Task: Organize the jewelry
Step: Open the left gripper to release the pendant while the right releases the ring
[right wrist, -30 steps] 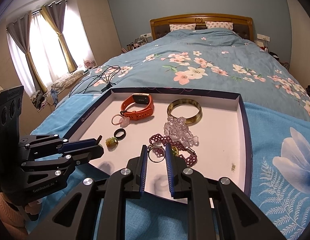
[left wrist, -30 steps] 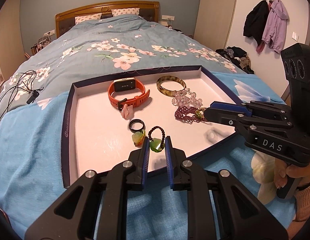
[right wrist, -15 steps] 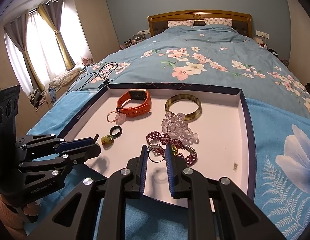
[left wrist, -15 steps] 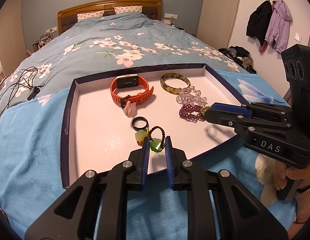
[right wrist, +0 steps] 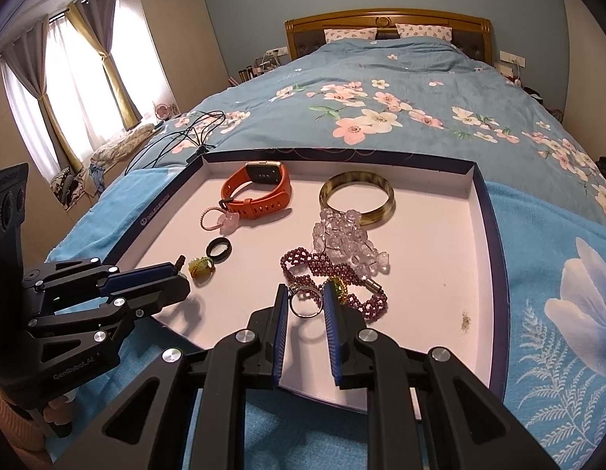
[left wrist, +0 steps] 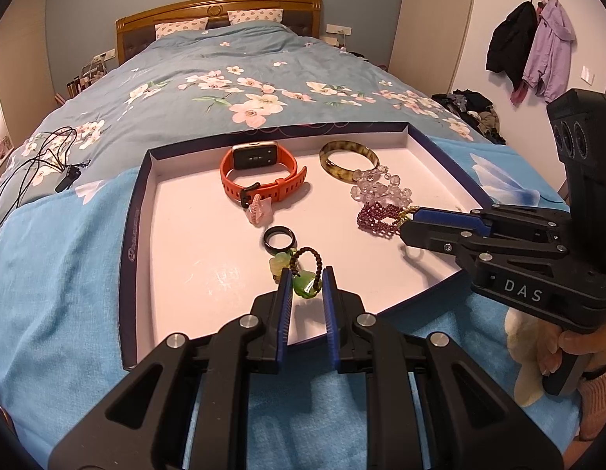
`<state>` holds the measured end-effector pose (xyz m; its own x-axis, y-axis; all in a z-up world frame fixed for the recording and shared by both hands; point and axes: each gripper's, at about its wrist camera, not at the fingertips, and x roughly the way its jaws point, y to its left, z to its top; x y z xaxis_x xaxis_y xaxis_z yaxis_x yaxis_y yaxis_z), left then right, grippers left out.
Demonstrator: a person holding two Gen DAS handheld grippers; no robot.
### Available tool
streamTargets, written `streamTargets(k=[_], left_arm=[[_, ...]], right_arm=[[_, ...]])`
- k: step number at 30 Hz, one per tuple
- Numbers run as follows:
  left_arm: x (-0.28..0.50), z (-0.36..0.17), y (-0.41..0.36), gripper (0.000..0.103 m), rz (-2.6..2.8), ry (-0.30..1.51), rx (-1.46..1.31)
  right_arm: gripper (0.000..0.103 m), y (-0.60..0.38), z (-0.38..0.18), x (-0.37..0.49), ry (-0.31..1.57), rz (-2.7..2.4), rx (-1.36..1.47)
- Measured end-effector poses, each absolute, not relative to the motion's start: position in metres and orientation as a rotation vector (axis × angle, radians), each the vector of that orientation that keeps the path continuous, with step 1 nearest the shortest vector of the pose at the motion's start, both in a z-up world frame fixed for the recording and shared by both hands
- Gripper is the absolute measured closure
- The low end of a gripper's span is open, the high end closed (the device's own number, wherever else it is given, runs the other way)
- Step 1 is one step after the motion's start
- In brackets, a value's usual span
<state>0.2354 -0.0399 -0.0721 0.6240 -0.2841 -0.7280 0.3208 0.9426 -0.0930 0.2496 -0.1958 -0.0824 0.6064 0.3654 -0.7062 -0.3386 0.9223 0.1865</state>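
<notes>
Jewelry sits in a shallow white tray (left wrist: 142, 235) on the bed (left wrist: 232, 78): orange smartwatch (left wrist: 260, 172), tortoiseshell bangle (left wrist: 348, 158), clear bead bracelet (right wrist: 348, 239), purple bead bracelet (right wrist: 322, 270), black ring (left wrist: 278, 238). Left gripper (left wrist: 307, 284) has its jaws clamped on a green pendant charm (left wrist: 306, 286) with a dark bead loop. Right gripper (right wrist: 305, 303) has its jaws clamped on a silver ring (right wrist: 303, 305), just beside the purple beads.
</notes>
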Motion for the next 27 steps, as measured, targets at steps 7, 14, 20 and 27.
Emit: streamTargets(k=[7,14,20,27], left_arm=[[0.236,-0.072,-0.04,0.087,-0.346,0.827,0.045],[0.236,-0.072,-0.039,0.081,-0.34,0.821,0.041],[0.229,-0.067,-0.035,0.067,-0.345,0.799,0.032],[0.203,-0.048,-0.029,0.032,-0.332,0.7,0.036]], right_arm=[[0.086,-0.196,-0.084,0.252,0.832,0.401,0.039],[0.074,-0.199,-0.083,0.248,0.817,0.397,0.05],[0.059,-0.204,-0.078,0.239,0.79,0.396,0.061],[0.027,-0.211,-0.063,0.214,0.711,0.373,0.057]])
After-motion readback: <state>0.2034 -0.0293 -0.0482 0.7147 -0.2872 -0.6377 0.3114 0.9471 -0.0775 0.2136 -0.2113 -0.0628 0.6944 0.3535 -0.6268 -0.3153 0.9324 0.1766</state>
